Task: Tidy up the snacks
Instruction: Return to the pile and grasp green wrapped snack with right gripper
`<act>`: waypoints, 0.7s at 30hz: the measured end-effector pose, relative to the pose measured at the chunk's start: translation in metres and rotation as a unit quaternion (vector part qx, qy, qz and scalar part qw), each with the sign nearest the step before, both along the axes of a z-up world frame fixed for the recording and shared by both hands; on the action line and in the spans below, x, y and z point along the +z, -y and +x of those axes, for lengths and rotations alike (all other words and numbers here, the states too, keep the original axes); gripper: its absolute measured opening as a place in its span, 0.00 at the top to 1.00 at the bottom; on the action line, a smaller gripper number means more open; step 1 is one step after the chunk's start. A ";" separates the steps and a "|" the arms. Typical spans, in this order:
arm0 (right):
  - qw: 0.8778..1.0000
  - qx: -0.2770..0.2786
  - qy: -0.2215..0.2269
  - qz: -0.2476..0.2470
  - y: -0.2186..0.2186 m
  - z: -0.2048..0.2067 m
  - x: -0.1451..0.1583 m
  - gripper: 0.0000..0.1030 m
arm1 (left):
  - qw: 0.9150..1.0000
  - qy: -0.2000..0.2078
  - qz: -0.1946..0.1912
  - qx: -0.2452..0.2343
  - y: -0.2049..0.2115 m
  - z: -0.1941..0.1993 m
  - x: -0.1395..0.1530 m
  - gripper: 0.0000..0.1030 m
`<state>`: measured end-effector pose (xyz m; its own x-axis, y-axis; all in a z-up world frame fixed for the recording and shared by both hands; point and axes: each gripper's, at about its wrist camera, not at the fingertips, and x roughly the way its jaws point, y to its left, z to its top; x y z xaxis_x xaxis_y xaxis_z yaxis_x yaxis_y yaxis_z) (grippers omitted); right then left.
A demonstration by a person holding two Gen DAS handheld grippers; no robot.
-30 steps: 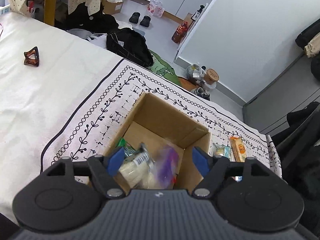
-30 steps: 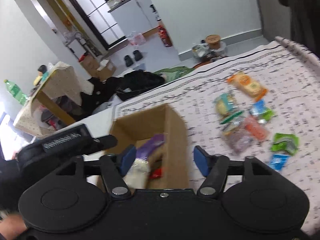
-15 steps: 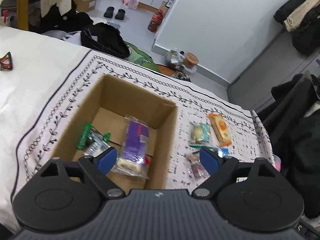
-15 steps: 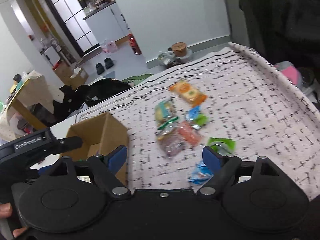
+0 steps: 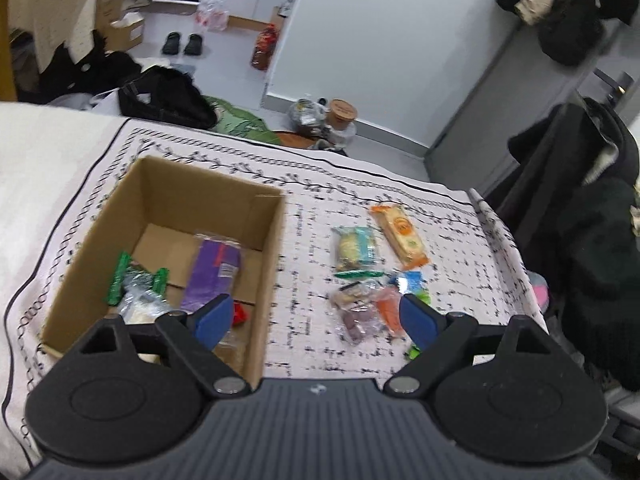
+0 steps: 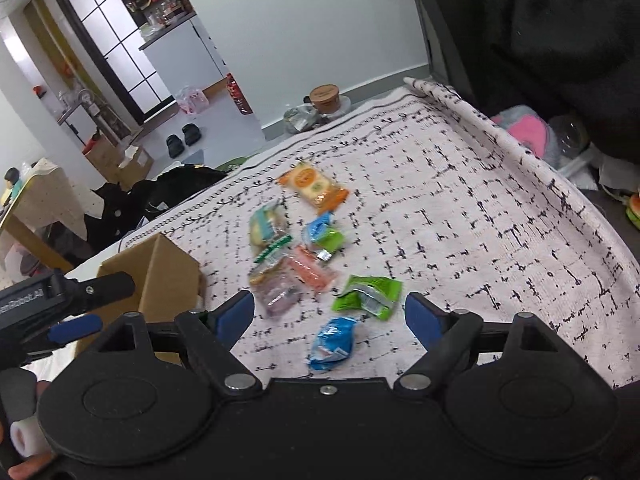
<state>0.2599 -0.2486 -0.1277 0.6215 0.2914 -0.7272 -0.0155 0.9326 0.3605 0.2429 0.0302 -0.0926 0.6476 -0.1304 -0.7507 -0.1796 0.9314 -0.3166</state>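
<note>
A lived-in home: slippers on the floor, clothes heaped (untidily), coats hanging far right.

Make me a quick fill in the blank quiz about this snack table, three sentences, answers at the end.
1. The purple snack packet lies inside the brown ____ box.
2. Both the left gripper and right gripper are ____.
3. The long orange snack packet lies on the patterned ____.

Answers: cardboard; open; tablecloth

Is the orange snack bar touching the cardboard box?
Apart. The left wrist view shows patterned cloth and another packet between the orange bar and the box.
</note>
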 end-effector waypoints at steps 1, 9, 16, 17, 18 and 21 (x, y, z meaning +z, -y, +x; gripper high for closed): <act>1.000 -0.001 -0.002 0.002 0.002 0.001 -0.003 0.20 | 1.000 0.002 0.004 -0.007 0.004 0.000 0.000 0.14; 0.999 -0.018 -0.009 0.028 0.012 0.008 -0.023 0.21 | 0.999 -0.005 0.014 -0.048 0.039 0.010 -0.007 0.14; 0.998 -0.029 -0.029 0.049 0.019 0.028 -0.044 0.27 | 0.998 -0.033 0.016 -0.044 0.056 0.027 -0.017 0.14; 0.998 -0.030 -0.035 0.053 0.020 0.032 -0.048 0.28 | 0.998 -0.036 0.018 -0.044 0.058 0.030 -0.018 0.14; 0.997 -0.030 -0.040 0.057 0.021 0.035 -0.051 0.28 | 0.998 -0.039 0.021 -0.044 0.060 0.034 -0.020 0.14; 0.996 -0.030 -0.049 0.063 0.022 0.042 -0.058 0.29 | 0.997 -0.050 0.025 -0.044 0.063 0.044 -0.027 0.15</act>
<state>0.3023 -0.2703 -0.1857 0.5687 0.3486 -0.7451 0.0805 0.8778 0.4721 0.2872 -0.0332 -0.1196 0.5573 -0.1451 -0.8175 -0.1242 0.9590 -0.2548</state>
